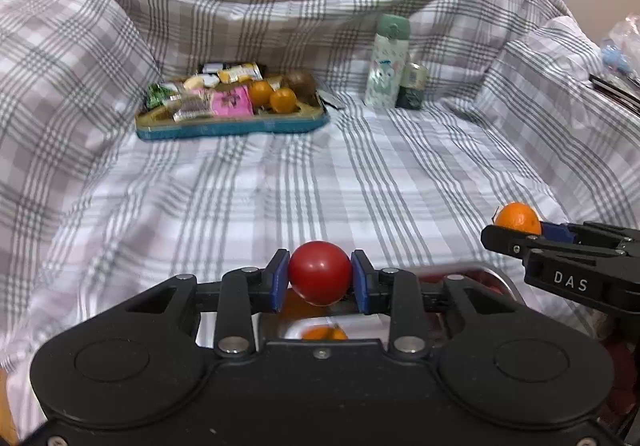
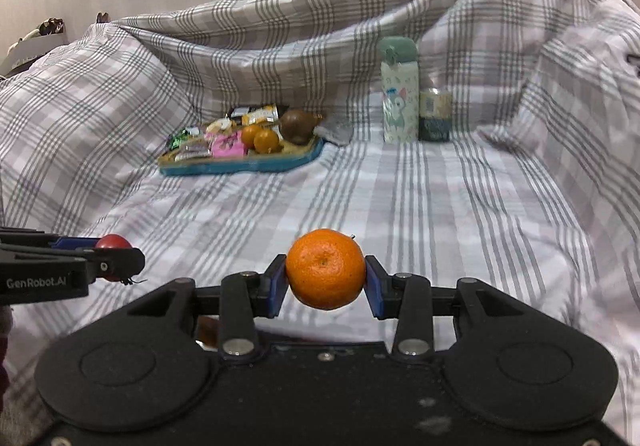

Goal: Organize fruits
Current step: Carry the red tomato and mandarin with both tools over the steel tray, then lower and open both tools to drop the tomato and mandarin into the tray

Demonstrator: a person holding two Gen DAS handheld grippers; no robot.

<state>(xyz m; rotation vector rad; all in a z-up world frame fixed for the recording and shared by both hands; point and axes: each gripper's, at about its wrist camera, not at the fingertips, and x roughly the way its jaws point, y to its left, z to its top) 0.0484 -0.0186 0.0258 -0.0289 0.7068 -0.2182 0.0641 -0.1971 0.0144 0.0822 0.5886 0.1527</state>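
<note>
As both hand-held tools hang level at lower frame over the checked cloth (image 1: 360,174), the left gripper (image 1: 320,278) clamps a smooth, glossy red round fruit (image 1: 320,272) and the right gripper (image 2: 326,278) a dimpled orange mandarin (image 2: 325,268). Both look light; the red skin likely slippery, the mandarin soft, best squeezed gently across the middle. A teal tray (image 1: 232,128) of snacks and fruit sits upper left.

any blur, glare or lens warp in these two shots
Left wrist view: the red fruit in the left gripper is sharp with a soft highlight, the blue tray is softer, corners vignette dark. Right wrist view: the orange in the right gripper is crisp, and the plaid cloth lines bow.
</note>
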